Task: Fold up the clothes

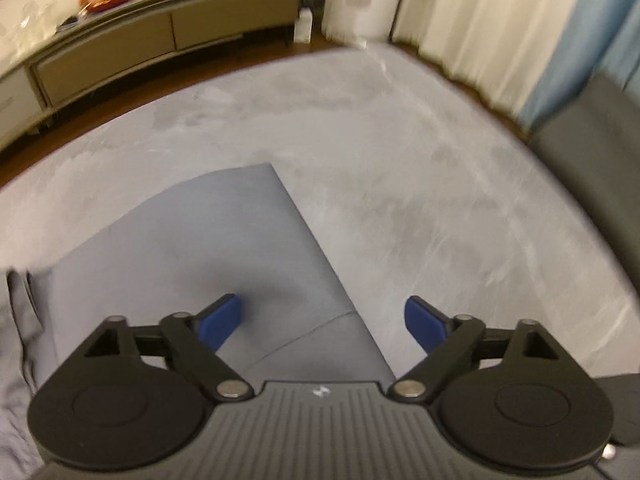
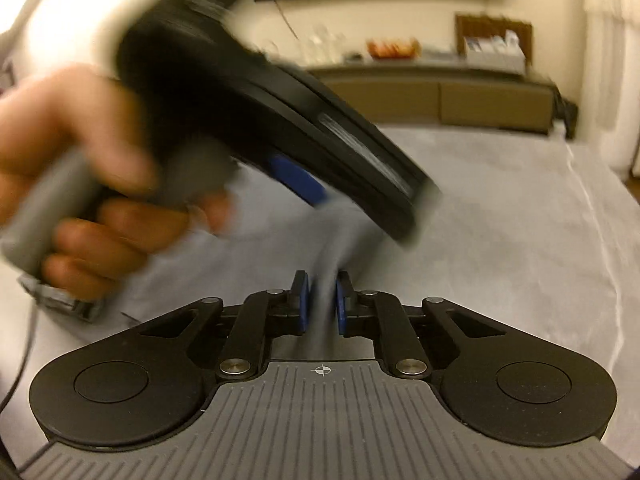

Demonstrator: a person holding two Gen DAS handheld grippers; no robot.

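Note:
A grey-blue garment (image 1: 208, 240) lies spread flat on the light grey carpet, with a straight edge running down to the right and a seam near me. My left gripper (image 1: 322, 322) hovers open above its near part, blue pads (image 1: 221, 322) wide apart with nothing between them. In the right wrist view, my right gripper (image 2: 322, 307) is shut on a bunched fold of the same garment (image 2: 322, 300), which rises from the cloth ahead. The left gripper (image 2: 296, 152), blurred, crosses that view, held by a person's hand (image 2: 80, 168).
A low long sideboard (image 1: 160, 36) with a red object on top stands along the far wall. White curtains (image 1: 480, 12) and a blue one hang at the right, above a dark grey sofa (image 1: 592, 152). The carpet (image 1: 420, 184) spreads wide to the right.

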